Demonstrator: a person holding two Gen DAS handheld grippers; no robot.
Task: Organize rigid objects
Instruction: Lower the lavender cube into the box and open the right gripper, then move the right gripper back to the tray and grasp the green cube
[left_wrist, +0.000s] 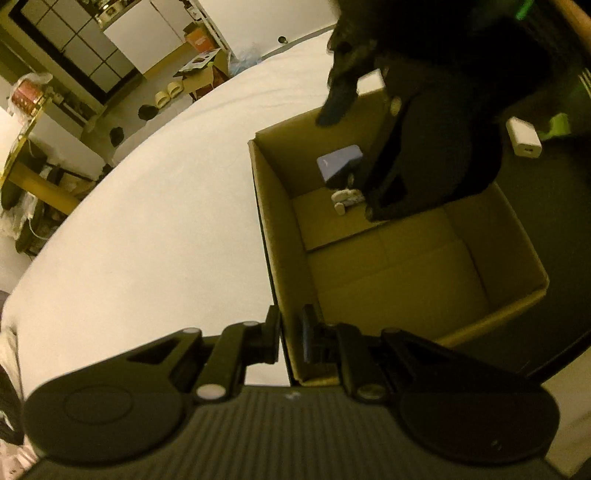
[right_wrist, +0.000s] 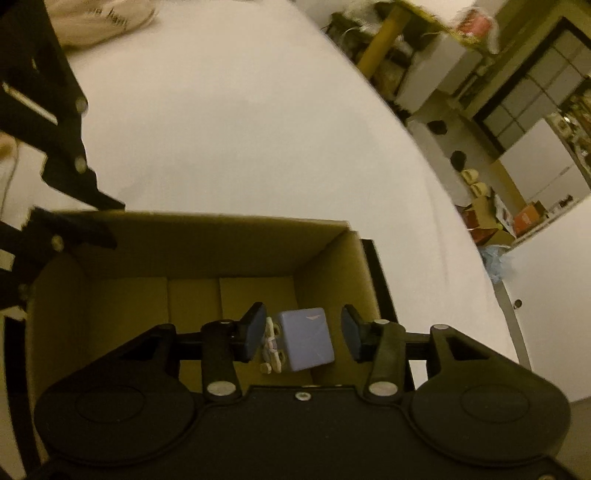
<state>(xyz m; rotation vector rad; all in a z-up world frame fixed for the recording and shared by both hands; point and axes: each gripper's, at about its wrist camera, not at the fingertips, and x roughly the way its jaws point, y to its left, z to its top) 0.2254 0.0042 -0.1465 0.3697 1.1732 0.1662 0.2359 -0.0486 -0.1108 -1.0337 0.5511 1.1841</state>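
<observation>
A wide white tabletop (right_wrist: 229, 122) fills the upper half of both views, with a cluttered room behind it: cabinets, cardboard cartons and slippers on the floor in the upper left of the left wrist view and at the upper right of the right wrist view. On the table stands an open brown cardboard box (left_wrist: 406, 266), its floor mostly bare.

The left gripper (left_wrist: 291, 339), at the bottom centre of its view, has its two black fingers pressed close on the near left wall of the box, pinching the cardboard edge between the pads.

The right gripper (right_wrist: 303, 332) reaches down into the box with its jaws spread. Between the blue pads, touching neither that I can see, sits a small lavender-blue cube-shaped block (right_wrist: 304, 339), tilted, with a small pale toy skateboard (right_wrist: 272, 345) just beside it on the left. In the left wrist view both lie at the far corner of the box floor.

Outside the box, at the upper right of the left wrist view, a white rectangular charger (left_wrist: 523, 137) lies on a dark surface near a bright green object (left_wrist: 559, 123).
</observation>
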